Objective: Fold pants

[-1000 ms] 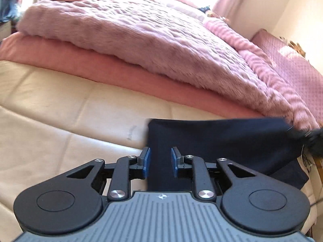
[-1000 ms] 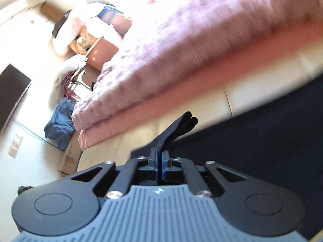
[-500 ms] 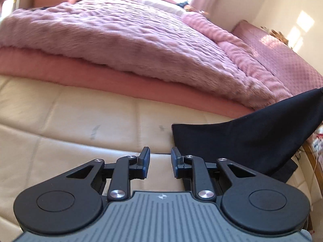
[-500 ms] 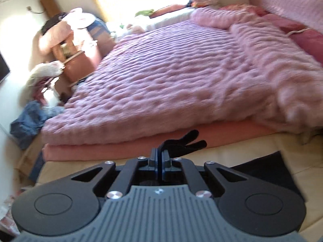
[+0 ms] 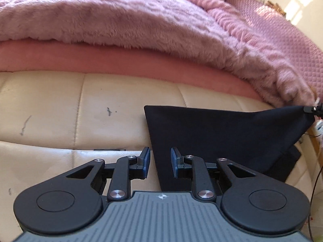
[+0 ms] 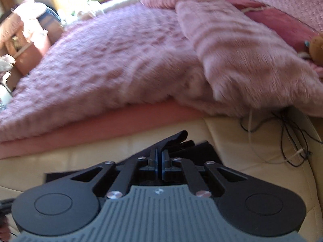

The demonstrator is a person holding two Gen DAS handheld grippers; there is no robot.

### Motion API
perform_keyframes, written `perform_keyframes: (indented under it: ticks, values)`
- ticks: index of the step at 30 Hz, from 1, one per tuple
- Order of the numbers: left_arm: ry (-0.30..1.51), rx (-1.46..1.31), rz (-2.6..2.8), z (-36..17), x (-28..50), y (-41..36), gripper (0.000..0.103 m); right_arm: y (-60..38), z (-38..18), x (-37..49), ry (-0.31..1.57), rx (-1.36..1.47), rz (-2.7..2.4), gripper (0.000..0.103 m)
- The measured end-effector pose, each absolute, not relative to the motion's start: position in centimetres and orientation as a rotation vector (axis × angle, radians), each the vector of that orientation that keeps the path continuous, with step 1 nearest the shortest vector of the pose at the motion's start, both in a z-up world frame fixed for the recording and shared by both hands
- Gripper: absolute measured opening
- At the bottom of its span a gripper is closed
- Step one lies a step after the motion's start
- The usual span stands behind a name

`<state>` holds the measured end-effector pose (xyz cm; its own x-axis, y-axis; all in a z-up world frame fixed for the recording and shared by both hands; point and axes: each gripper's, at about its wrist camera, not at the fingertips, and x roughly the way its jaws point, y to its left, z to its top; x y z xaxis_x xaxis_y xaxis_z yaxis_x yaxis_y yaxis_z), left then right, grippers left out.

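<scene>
Dark navy pants lie folded on a cream leather surface. My left gripper stands open just over the pants' left edge. The edge runs through the gap between the jaws, and the pads do not press on it. At the far right of the left wrist view my right gripper holds one corner of the pants a little off the surface. In the right wrist view that gripper is shut on the cloth, and a bunch of dark fabric sticks out past its tips.
A fuzzy pink blanket over a salmon mattress borders the far side of the cream surface. Loose cables trail over its right end. A brown plush toy and clutter sit beyond the bed.
My right gripper has swung to the right with the pants' corner, raising it and then lowering it. My left gripper has moved along the surface, and the pants' left edge now lies between its jaws.
</scene>
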<state>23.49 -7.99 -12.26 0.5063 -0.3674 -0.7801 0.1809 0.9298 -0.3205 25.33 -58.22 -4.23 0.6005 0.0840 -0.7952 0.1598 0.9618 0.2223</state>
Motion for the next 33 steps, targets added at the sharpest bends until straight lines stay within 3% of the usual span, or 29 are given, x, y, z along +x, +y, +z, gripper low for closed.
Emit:
perform_keyframes:
  ticks: [5, 11, 13, 15, 17, 23, 33]
  values:
    - [1.035, -0.286, -0.270, -14.2, 25.2, -8.0, 0.045, -61.2, -9.7, 26.3, 1.003, 0.285, -0.092, 0.000]
    - [1.066, -0.423, -0.310, -15.9, 25.9, -7.4, 0.045, -63.1, -14.8, 26.5, 1.078, 0.272, -0.110, 0.000]
    - [1.057, -0.420, -0.316, -16.0, 25.7, -7.8, 0.034, -63.1, -16.0, 26.3, 1.097, 0.270, -0.117, 0.000]
    - [1.064, -0.404, -0.312, -16.0, 25.7, -8.5, 0.014, -63.1, -16.3, 26.1, 1.078, 0.272, -0.116, 0.000]
    - [1.056, -0.371, -0.273, -15.7, 25.7, -8.9, 0.009, -63.2, -16.2, 26.2, 1.075, 0.262, -0.116, 0.000]
    - [1.097, -0.282, -0.214, -14.7, 25.3, -8.2, 0.007, -60.8, -15.9, 26.1, 1.118, 0.194, -0.139, 0.000]
    - [1.182, -0.124, 0.014, -12.8, 21.7, 4.1, 0.007, -49.3, -15.9, 19.5, 1.183, 0.305, 0.069, 0.000]
